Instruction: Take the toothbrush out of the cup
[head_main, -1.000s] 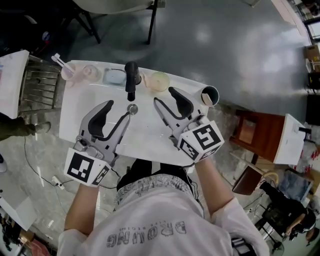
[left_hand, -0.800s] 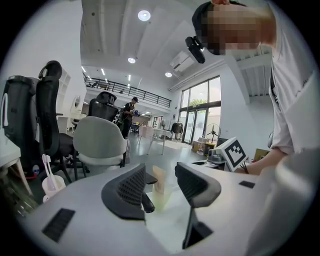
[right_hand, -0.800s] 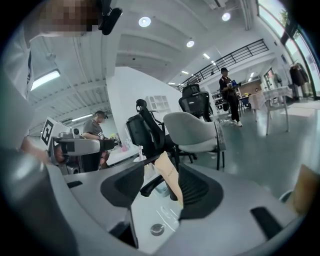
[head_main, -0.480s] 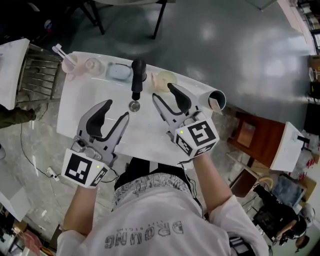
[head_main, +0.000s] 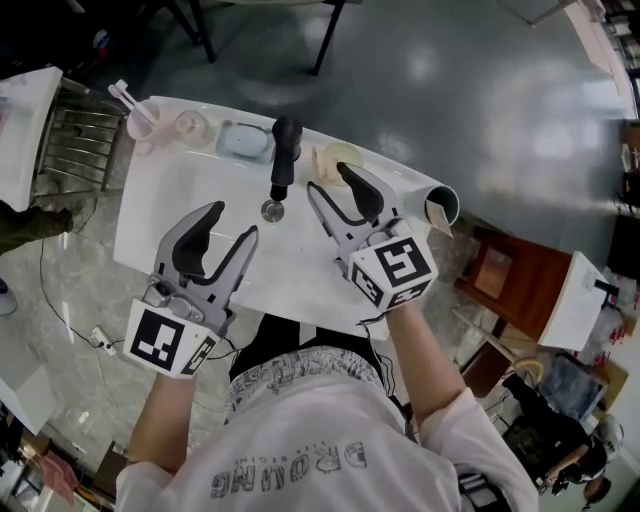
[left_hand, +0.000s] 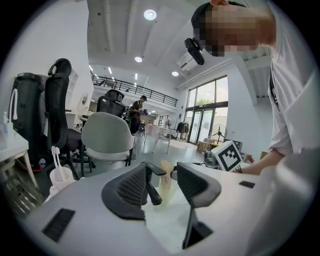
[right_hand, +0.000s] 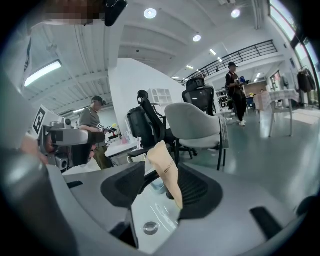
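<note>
A pink cup (head_main: 140, 118) with a white toothbrush (head_main: 125, 95) in it stands at the far left corner of the white sink (head_main: 150, 220). In the left gripper view the cup (left_hand: 61, 177) and toothbrush (left_hand: 55, 159) sit left of my jaws. My left gripper (head_main: 232, 220) hovers open over the basin, nothing between its fingers, well short of the cup. My right gripper (head_main: 330, 182) is open too, its tips just short of a tan cup (head_main: 340, 158) on the back rim. That tan cup (right_hand: 167, 170) shows between the right jaws, not pinched.
A black faucet (head_main: 285, 150) rises at the back middle, with the drain (head_main: 271, 210) below it. A clear cup (head_main: 190, 125) and a blue soap dish (head_main: 245, 143) stand between the pink cup and the faucet. A white roll (head_main: 440, 205) lies at the right end, a metal rack (head_main: 70, 150) to the left.
Both grippers have crept forward and lower over the basin toward the faucet, the right tips closer to the tan cup. The jaws stand as wide as before.
</note>
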